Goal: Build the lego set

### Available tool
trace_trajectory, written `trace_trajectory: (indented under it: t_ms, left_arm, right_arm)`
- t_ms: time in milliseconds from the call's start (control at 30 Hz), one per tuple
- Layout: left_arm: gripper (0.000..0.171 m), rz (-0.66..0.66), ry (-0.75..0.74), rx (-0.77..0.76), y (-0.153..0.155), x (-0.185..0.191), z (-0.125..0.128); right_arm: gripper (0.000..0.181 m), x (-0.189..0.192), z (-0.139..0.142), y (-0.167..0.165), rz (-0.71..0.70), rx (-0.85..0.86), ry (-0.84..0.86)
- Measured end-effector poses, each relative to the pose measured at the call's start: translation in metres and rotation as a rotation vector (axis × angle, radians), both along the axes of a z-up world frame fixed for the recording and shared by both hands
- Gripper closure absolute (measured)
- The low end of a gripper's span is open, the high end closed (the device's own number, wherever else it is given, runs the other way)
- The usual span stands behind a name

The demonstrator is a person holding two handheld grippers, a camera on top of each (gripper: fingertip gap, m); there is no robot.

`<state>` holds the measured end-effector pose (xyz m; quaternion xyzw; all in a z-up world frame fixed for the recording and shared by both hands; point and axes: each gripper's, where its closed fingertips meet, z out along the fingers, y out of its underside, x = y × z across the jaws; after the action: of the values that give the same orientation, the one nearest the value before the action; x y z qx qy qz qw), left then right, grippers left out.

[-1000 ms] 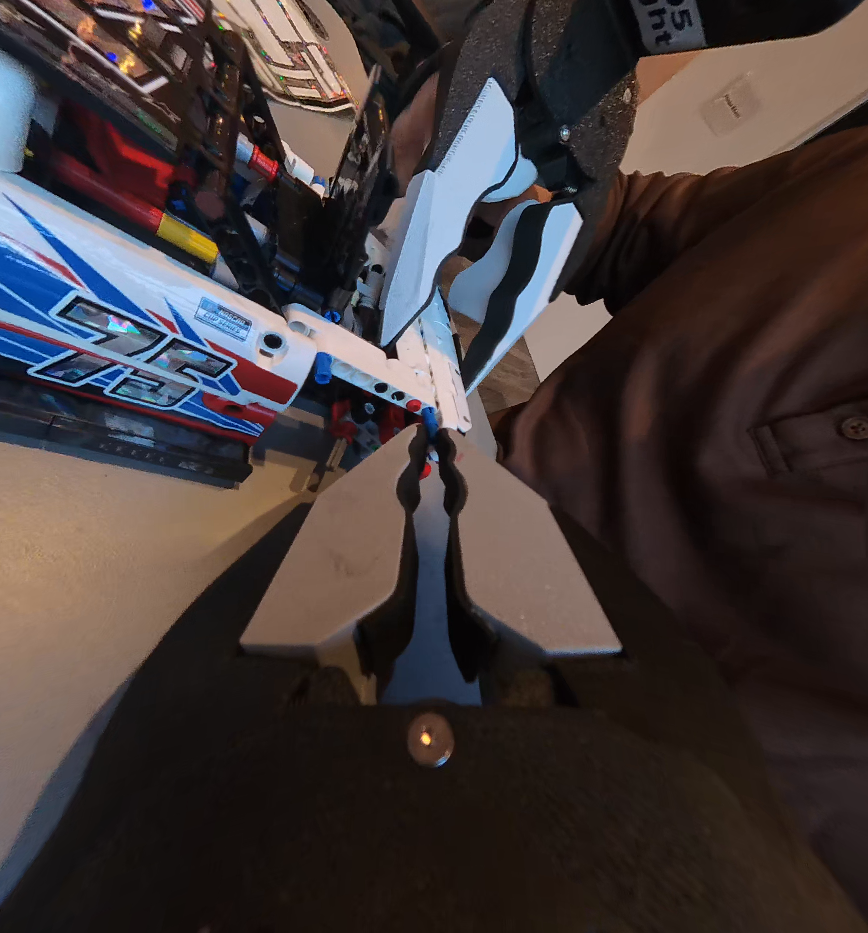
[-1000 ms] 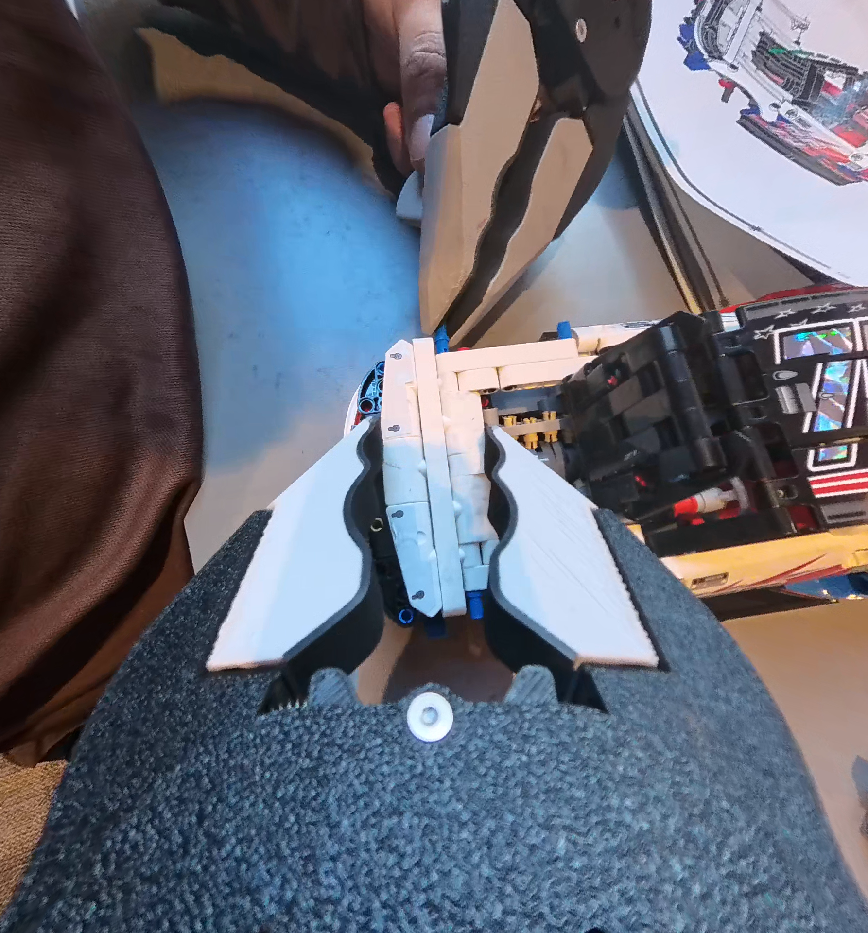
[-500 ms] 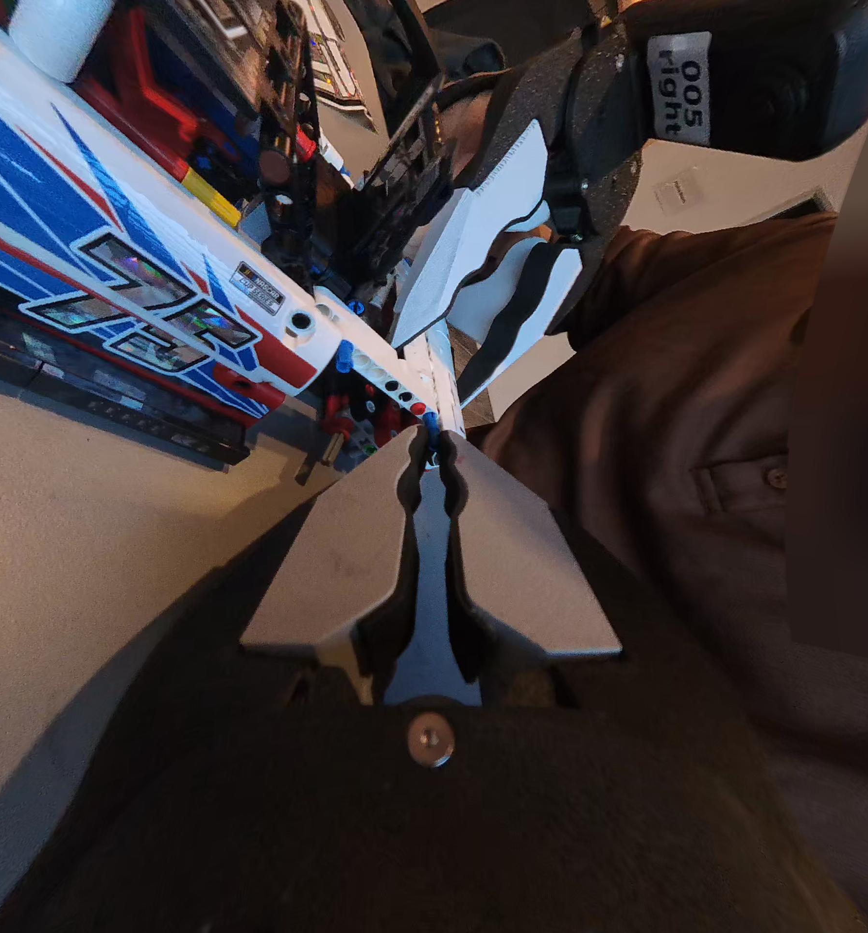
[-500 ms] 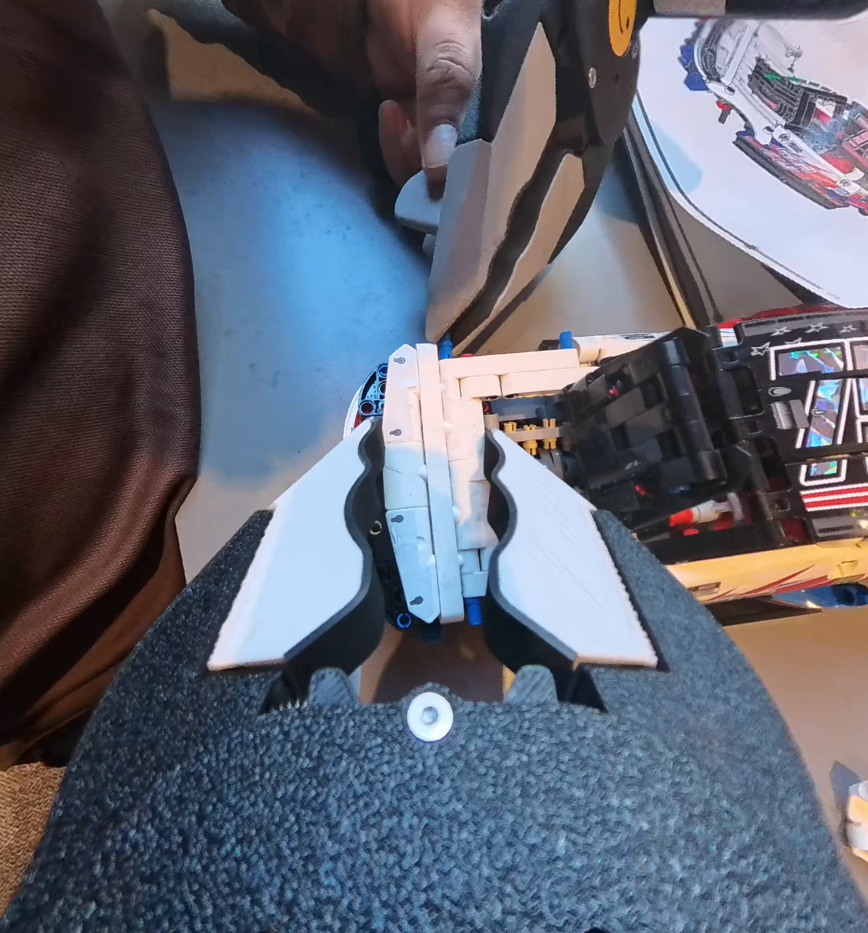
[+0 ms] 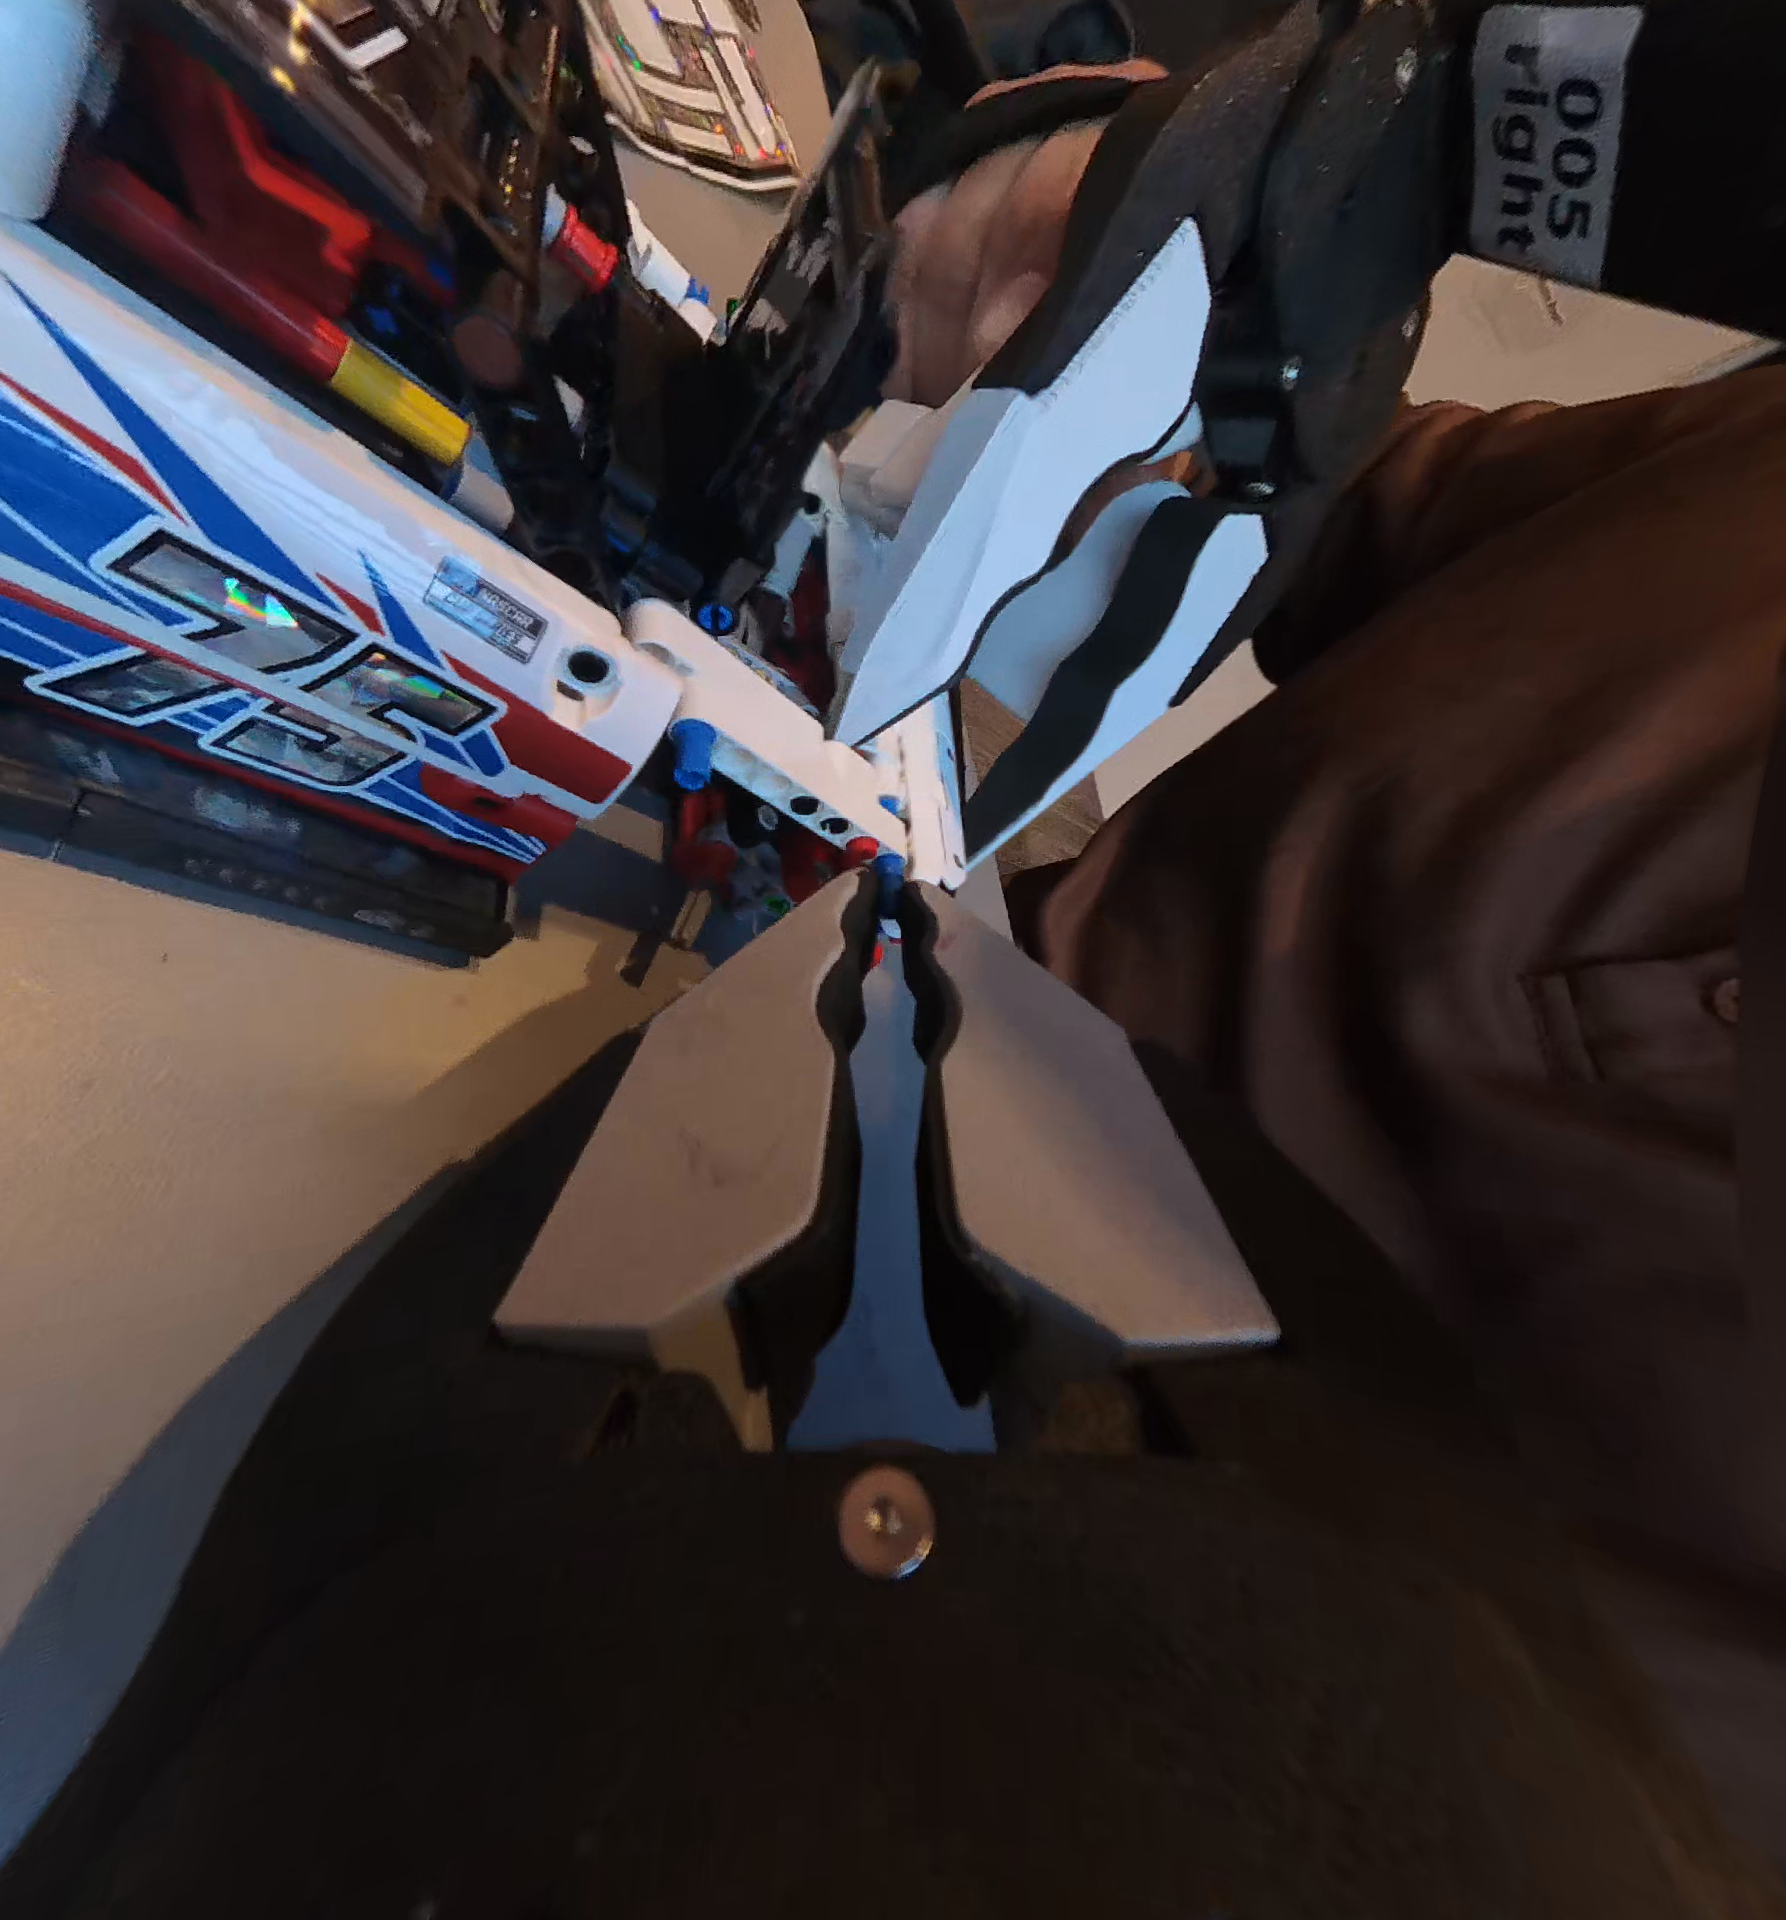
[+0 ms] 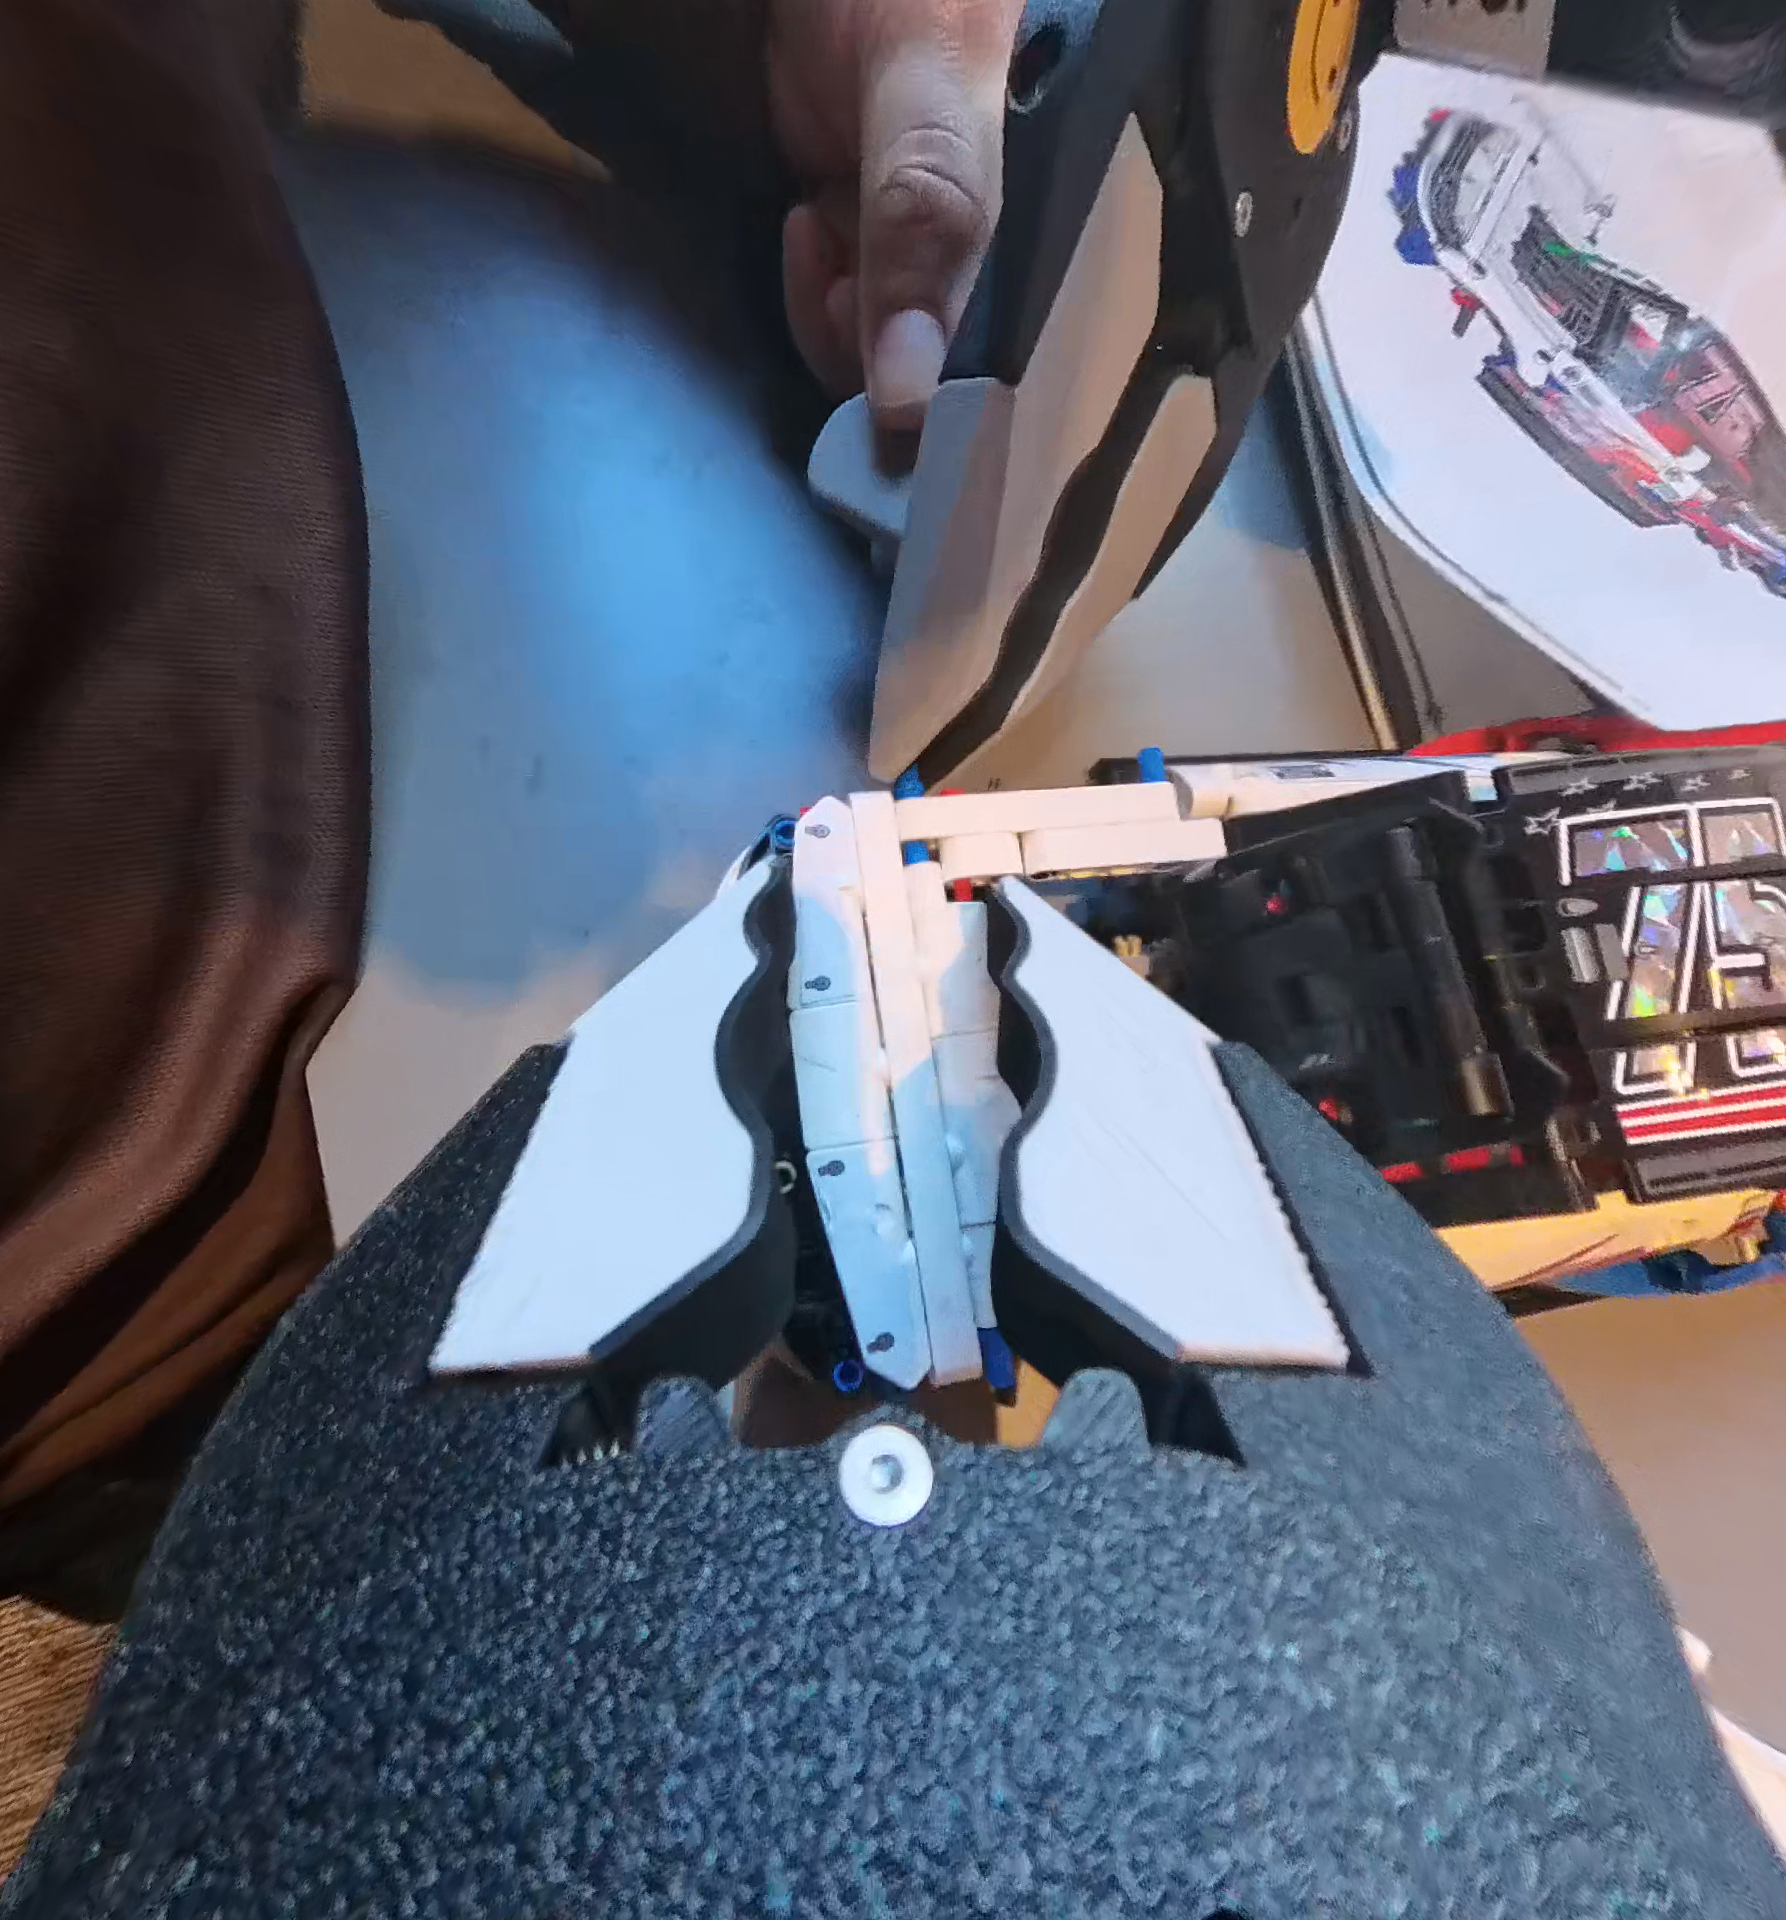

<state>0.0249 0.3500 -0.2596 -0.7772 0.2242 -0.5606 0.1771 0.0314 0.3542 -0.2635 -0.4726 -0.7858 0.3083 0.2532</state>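
The Lego race car point(image 5: 245, 582) has a white, blue and red side and lies on the table; its black roof point(image 6: 1595, 987) shows in the right wrist view. My left gripper point(image 5: 884, 899) is shut on a small blue pin point(image 5: 889, 873) that sticks out of the white front corner of the car. It also shows in the right wrist view point(image 6: 894, 764), coming down from above onto the pin point(image 6: 907, 784). My right gripper point(image 6: 889, 894) is shut on the car's white front panel assembly point(image 6: 889, 1091). It also shows in the left wrist view point(image 5: 956, 821).
A printed picture sheet of the car point(image 6: 1595, 364) lies behind it. The person's brown shirt point(image 5: 1440, 831) is close on the near side. A loose white piece point(image 6: 1730, 1725) lies on the tan table point(image 5: 193, 1143) at the right. The grippers are tip to tip, or close to it.
Both grips are unchanged. The car's front end and the left gripper's tip have shifted slightly lower in the right wrist view, and the car has tilted a little.
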Motion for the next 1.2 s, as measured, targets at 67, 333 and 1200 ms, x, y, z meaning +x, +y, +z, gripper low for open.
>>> trace_trajectory:
  t_ms: [67,333,1200]
  left_arm:
    - [0.17,0.007,-0.003,0.009,0.001,-0.001,0.0]
    - [0.17,0.024,-0.072,0.005,0.005,0.002,0.003]
    - [0.17,-0.037,-0.067,0.039,0.002,0.003,0.003]
  right_arm:
    - [0.144,-0.002,0.001,0.001,-0.006,-0.026,-0.015]
    - [0.126,0.023,0.035,0.02,-0.23,-0.179,0.071]
    - [0.132,0.063,-0.001,0.043,-0.355,-0.419,-0.23]
